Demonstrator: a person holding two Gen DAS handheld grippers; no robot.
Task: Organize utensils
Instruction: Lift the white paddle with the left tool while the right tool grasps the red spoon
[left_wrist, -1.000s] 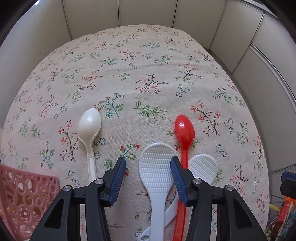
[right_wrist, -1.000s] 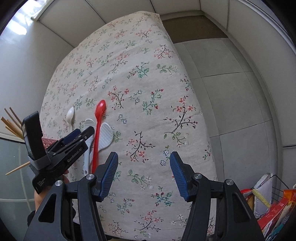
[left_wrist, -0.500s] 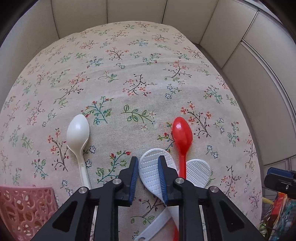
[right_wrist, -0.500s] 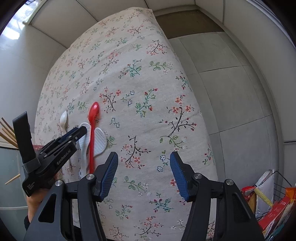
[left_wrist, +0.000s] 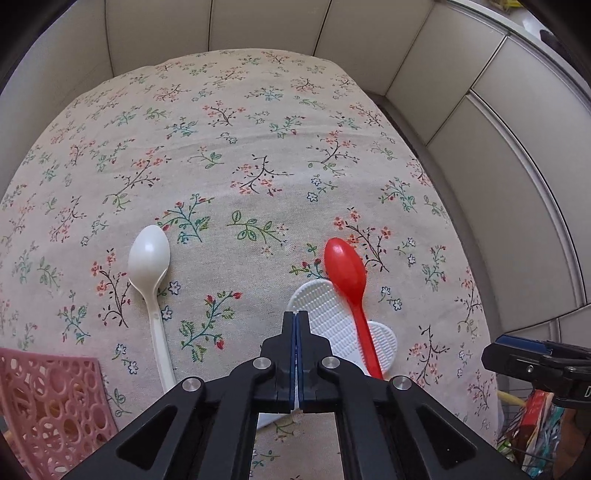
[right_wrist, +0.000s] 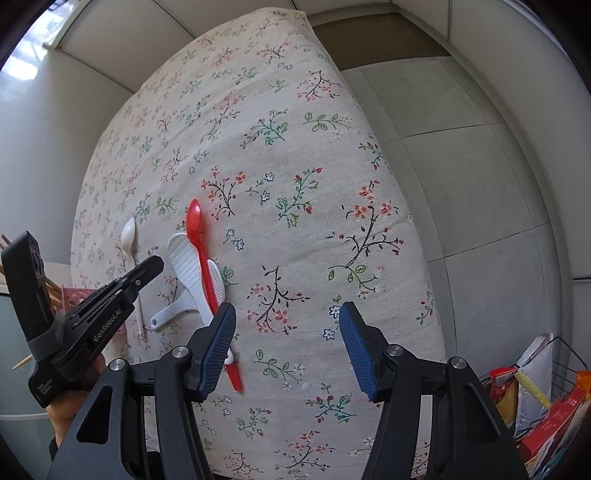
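Note:
A white spoon (left_wrist: 149, 258) lies at the left of the flowered tablecloth. A red spoon (left_wrist: 347, 273) lies across two white rice paddles (left_wrist: 325, 314), one overlapping the other (left_wrist: 384, 341). My left gripper (left_wrist: 296, 317) is shut with nothing between its pads, raised just left of the paddles. In the right wrist view it (right_wrist: 157, 262) hovers above the white spoon (right_wrist: 128, 232) and left of the paddles (right_wrist: 184, 262) and red spoon (right_wrist: 195, 229). My right gripper (right_wrist: 286, 325) is open and empty over the cloth, right of the utensils.
A pink perforated basket (left_wrist: 48, 398) stands at the near left table corner, and shows in the right wrist view (right_wrist: 74, 293) with chopsticks (right_wrist: 22, 362) behind it. A wire basket of packets (right_wrist: 535, 391) sits on the floor at the right. Walls surround the table.
My left gripper closed from wide open to fully shut and lifted clear of the paddle, holding nothing. The paddles and red spoon shifted slightly. The right gripper stayed open.

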